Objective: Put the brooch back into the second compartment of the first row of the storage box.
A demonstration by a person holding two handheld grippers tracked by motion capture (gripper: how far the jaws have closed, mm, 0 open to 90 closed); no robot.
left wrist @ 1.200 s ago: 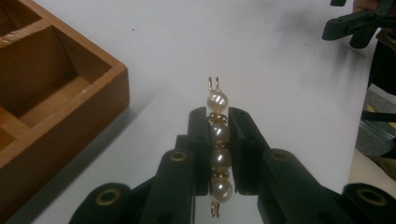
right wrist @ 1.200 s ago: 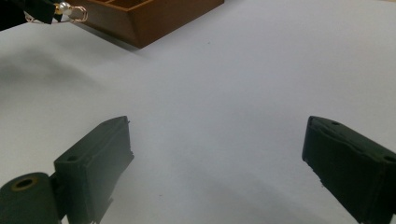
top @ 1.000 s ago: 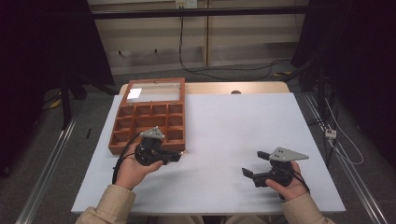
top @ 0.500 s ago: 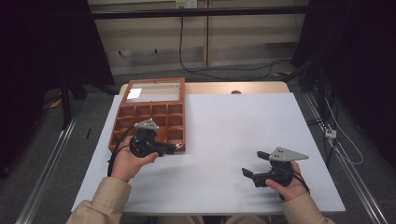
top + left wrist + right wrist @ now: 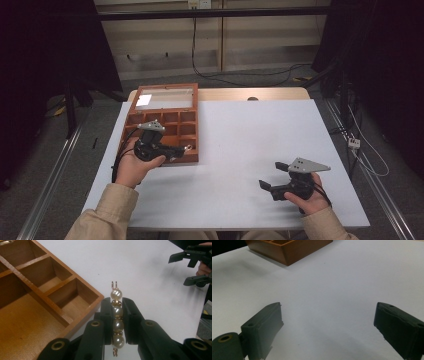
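Note:
My left gripper (image 5: 186, 148) hovers over the near right corner of a wooden compartment box (image 5: 131, 121) and is shut on a short bar of white pearls with gold spacers (image 5: 116, 294). The pearl bar (image 5: 187, 147) sticks out past the jaws, just outside the box's corner (image 5: 86, 291). In the left gripper view, the left gripper (image 5: 117, 308) clamps the bar along its length. My right gripper (image 5: 270, 175) rests low over the white table (image 5: 260, 130) at the front right, open and holding nothing. The right gripper (image 5: 328, 322) has its jaws wide apart over bare table.
The box's glass lid (image 5: 166, 97) lies open at the back. The box's corner (image 5: 292, 248) stands far off in the right gripper view. My right gripper (image 5: 191, 267) appears at the upper right of the left gripper view. Floor rails run on both sides of the table.
My left hand has carried its gripper and the pearl bar away from me and slightly up, onto the box's near right corner. The right gripper has stayed put.

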